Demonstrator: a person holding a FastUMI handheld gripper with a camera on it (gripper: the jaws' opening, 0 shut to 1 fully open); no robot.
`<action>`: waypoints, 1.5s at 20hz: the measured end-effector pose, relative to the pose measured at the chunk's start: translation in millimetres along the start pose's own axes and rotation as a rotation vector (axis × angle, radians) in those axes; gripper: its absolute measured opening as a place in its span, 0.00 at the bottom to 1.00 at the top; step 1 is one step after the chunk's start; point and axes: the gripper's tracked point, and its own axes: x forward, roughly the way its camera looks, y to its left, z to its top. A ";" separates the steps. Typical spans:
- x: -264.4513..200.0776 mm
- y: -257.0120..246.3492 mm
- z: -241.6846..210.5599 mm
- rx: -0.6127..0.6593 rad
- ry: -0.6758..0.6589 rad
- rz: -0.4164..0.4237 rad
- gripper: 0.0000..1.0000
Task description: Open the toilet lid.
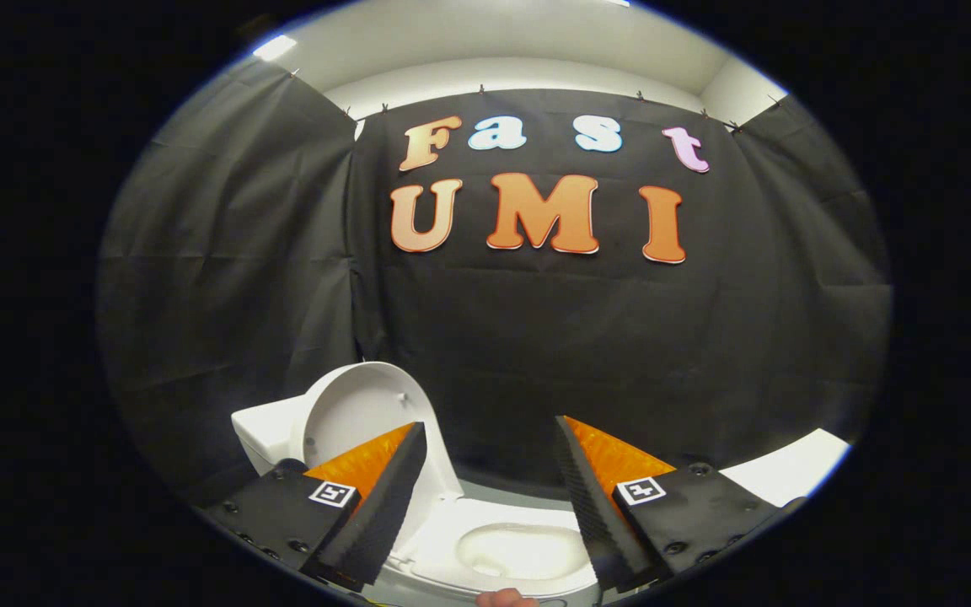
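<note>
Glossy white oval toilet lid (359, 413) upright lower left, smooth seat (485, 518) exposed, tongs (490, 434) spread wide, empty, ridged pads (578, 489)

My claw (490, 438) had its two fingers spread wide with nothing between them. My left finger (380, 497) stood in front of the raised white plastic toilet lid (359, 405), so I could not see the lid's lower part. The white toilet tank (262, 430) behind the lid showed just a corner. My right finger hid one side of the white oval toilet seat (502, 548). The seat's near edge was cut off. A bit of a hand (506, 598) peeked in there, too little to tell more.
</note>
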 end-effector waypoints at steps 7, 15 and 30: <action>-44.5 -117.9 -1.5 -0.004 -0.013 -0.089 0.97; -87.5 -204.5 -25.0 0.037 -0.013 -0.185 0.97; -125.3 -269.1 -33.4 0.077 -0.066 -0.286 0.96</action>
